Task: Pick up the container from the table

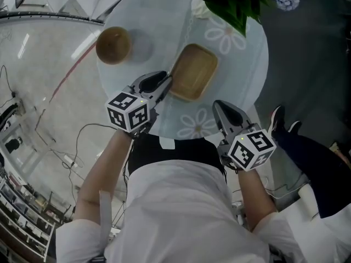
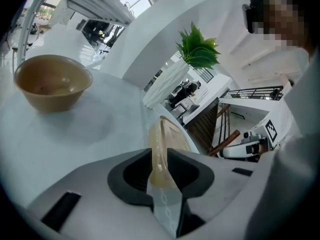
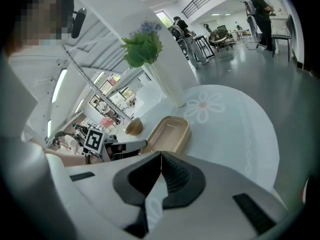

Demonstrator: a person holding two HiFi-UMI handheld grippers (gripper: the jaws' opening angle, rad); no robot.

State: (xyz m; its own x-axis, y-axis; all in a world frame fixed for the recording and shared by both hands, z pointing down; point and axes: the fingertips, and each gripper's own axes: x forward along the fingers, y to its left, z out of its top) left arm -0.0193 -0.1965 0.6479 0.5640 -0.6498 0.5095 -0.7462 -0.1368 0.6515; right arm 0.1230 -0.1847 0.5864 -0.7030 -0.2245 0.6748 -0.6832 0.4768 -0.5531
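Observation:
A tan rectangular container (image 1: 193, 72) lies on the round table (image 1: 247, 64) with its flower-print cloth. My left gripper (image 1: 164, 84) is at the container's near left corner, shut on its rim. In the left gripper view the thin tan wall of the container (image 2: 167, 134) runs edge-on between the two dark pads of the left gripper (image 2: 159, 156). My right gripper (image 1: 219, 106) hovers over the table's near edge, right of the container, shut and holding nothing. In the right gripper view the container (image 3: 169, 134) lies beyond the shut right gripper (image 3: 161, 157).
A brown bowl (image 1: 113, 45) stands at the table's left side, also seen as the bowl (image 2: 52, 81) from the left gripper. A white vase with green leaves (image 1: 230, 1) stands at the far edge. Cables trail across the floor (image 1: 55, 141) on the left.

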